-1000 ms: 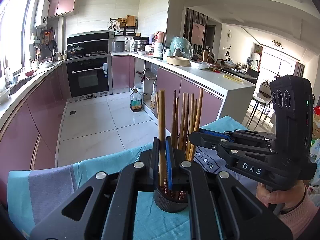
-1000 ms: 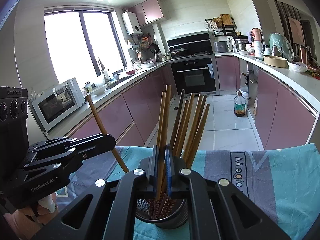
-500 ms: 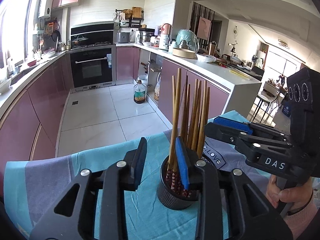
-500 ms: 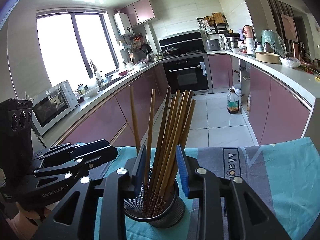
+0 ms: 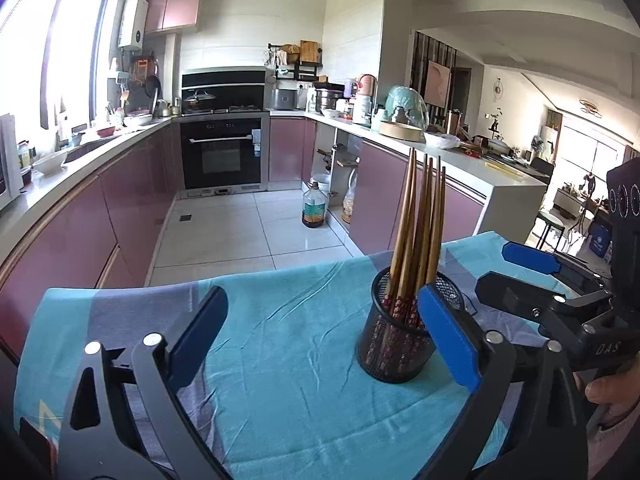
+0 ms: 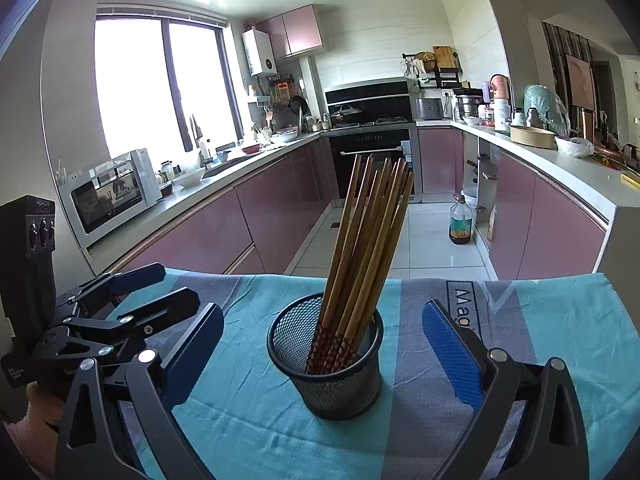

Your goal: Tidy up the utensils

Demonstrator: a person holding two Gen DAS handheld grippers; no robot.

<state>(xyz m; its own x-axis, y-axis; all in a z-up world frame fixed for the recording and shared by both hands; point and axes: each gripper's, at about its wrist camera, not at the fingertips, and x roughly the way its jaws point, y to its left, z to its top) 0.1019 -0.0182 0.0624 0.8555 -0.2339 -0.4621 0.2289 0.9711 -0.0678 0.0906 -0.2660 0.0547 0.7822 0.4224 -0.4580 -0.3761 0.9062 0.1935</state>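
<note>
Chopsticks point(image 6: 360, 248): wooden bundle, upright in mesh cup point(image 6: 332, 376) on cloth point(image 6: 256, 420), ahead of right gripper point(image 6: 322, 354), beside left gripper point(image 5: 320, 334). Both sets of jaws opening, nothing clamped. Likely light, stiff, smooth; best pinched mid-shaft. Cup probably tips easily.

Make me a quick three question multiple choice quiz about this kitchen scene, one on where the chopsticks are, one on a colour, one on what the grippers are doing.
1. Where are the chopsticks?
A. flat on the cloth
B. standing in the mesh cup
C. on the counter

2. What colour is the cloth under the cup?
A. teal and grey
B. red
C. white

3. What does the right gripper hold?
A. one chopstick
B. the cup
C. nothing

Answers: B, their patterned ends sit inside the cup; A, teal and grey panels show; C, its jaws are opening, clear of everything, as are the left gripper's.
</note>
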